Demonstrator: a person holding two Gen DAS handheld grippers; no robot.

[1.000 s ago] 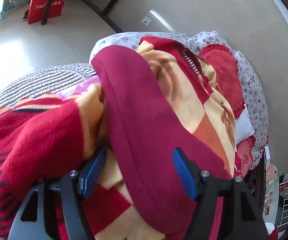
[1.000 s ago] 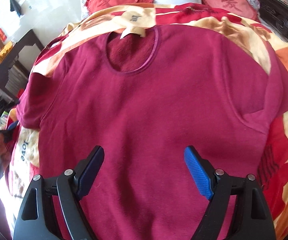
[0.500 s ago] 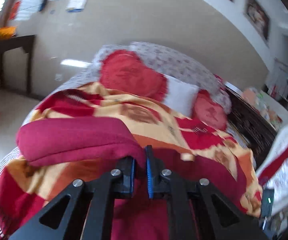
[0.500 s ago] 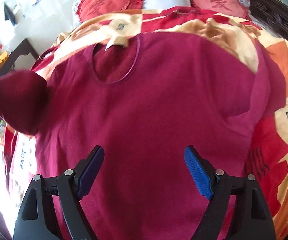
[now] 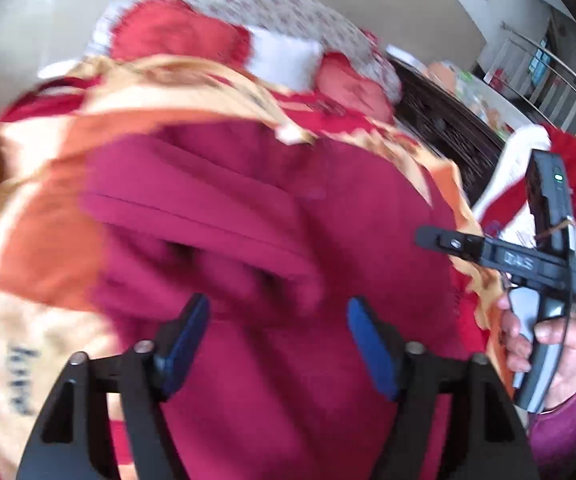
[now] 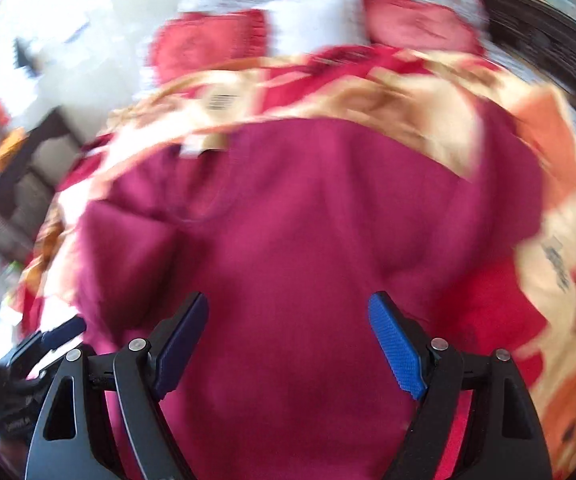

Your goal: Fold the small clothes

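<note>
A maroon shirt [image 6: 308,248] lies spread across the middle of a patterned blanket [image 6: 560,240], one sleeve [image 5: 208,216] folded inward; left gripper [image 5: 280,344] and right gripper [image 6: 288,348] hover above, jaws apart, empty.

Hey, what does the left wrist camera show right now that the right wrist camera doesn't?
Only the left wrist view shows the person's hand holding the right gripper's handle, and the sleeve folded across the maroon shirt. Only the right wrist view shows the dark table beside the bed and the right gripper open over the shirt. Both show the shirt on the red and yellow blanket, the heart pillows, and the open left gripper.
</note>
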